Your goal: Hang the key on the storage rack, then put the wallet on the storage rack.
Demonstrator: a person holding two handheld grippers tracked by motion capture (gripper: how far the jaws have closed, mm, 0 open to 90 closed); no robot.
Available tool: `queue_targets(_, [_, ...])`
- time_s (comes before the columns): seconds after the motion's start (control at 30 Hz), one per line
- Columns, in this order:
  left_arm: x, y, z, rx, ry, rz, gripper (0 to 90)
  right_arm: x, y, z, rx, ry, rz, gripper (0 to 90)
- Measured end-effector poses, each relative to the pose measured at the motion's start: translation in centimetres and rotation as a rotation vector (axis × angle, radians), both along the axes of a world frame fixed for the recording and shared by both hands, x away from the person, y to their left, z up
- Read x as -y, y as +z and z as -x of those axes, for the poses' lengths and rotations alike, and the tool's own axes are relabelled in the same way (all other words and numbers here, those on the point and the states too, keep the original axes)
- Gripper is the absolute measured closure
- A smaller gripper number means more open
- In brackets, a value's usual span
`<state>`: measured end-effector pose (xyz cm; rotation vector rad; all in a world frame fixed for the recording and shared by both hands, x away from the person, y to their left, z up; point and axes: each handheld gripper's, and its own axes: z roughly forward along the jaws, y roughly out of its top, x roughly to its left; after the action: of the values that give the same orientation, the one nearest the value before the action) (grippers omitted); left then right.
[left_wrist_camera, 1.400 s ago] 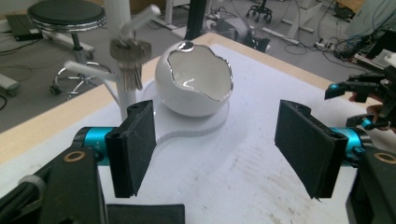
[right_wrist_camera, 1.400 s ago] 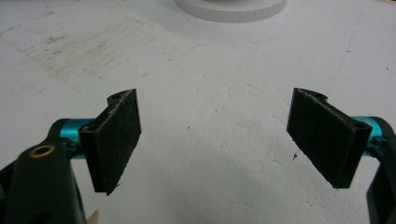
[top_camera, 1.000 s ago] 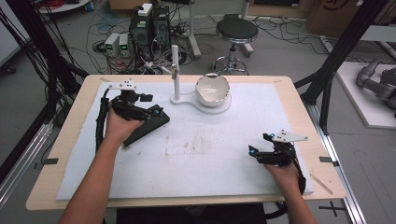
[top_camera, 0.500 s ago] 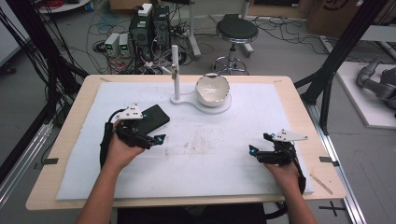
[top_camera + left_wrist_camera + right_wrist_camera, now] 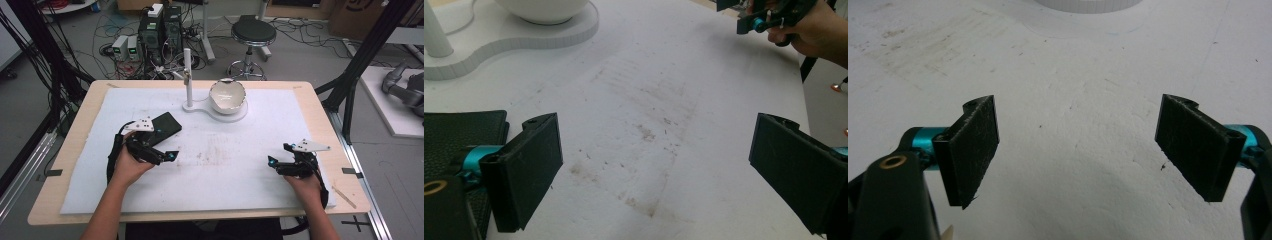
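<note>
— Where does the wallet [image 5: 164, 127] lie?

— Flat on the white mat [image 5: 250, 165], at about ten o'clock from the mat's middle. The left gripper [image 5: 167, 156] sits just beside it, at the wallet's five o'clock, apart from it. In the left gripper view the wallet's [image 5: 459, 135] edge shows at nine o'clock, outside the jaws.

— And the left gripper's jaws?

— Wide apart after just opening, bare mat between them.

— The right gripper [image 5: 272, 162]?

— At four o'clock on the mat, well apart from the wallet, jaws spread with nothing between. The bowl [image 5: 228, 96] stands at twelve o'clock.
</note>
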<state>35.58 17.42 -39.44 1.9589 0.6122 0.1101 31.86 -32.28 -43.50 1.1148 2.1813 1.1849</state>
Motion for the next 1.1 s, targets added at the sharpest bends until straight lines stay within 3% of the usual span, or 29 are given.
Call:
queue_targets(0.13, [-0.3, 0.1, 0.0, -0.042, 0.002, 0.021, 6.9, 0.2, 0.0, 0.0, 0.001, -0.007, -0.004, 18.2])
queue_targets(0.27, [-0.7, 0.4, 0.2, -0.017, 0.009, 0.048, 6.9, 0.0, 0.0, -0.1, 0.004, 0.001, -0.001, 18.2])
queue_targets(0.43, [-1.5, 0.3, 0.0, -0.008, 0.02, 0.047, 6.9, -0.3, 0.1, 0.0, 0.005, 0.014, -0.003, 18.2])
queue_targets(0.57, [-2.5, 0.3, -0.4, 0.01, 0.053, 0.087, 6.9, -0.2, 0.0, -0.2, -0.004, 0.006, -0.011, 18.2])
queue_targets(0.8, [-4.5, 0.1, -1.0, 0.011, 0.134, 0.087, 6.9, -0.3, 0.0, -0.1, -0.001, 0.013, -0.01, 18.2])
queue_targets(0.93, [-5.9, -0.5, -1.7, -0.009, 0.177, 0.099, 6.9, -0.3, 0.1, 0.2, 0.006, 0.009, -0.011, 18.2])
queue_targets(1.1, [-7.6, -0.8, -3.4, -0.038, 0.212, 0.055, 6.9, -0.1, 0.2, 0.4, 0.011, 0.009, -0.015, 18.2])
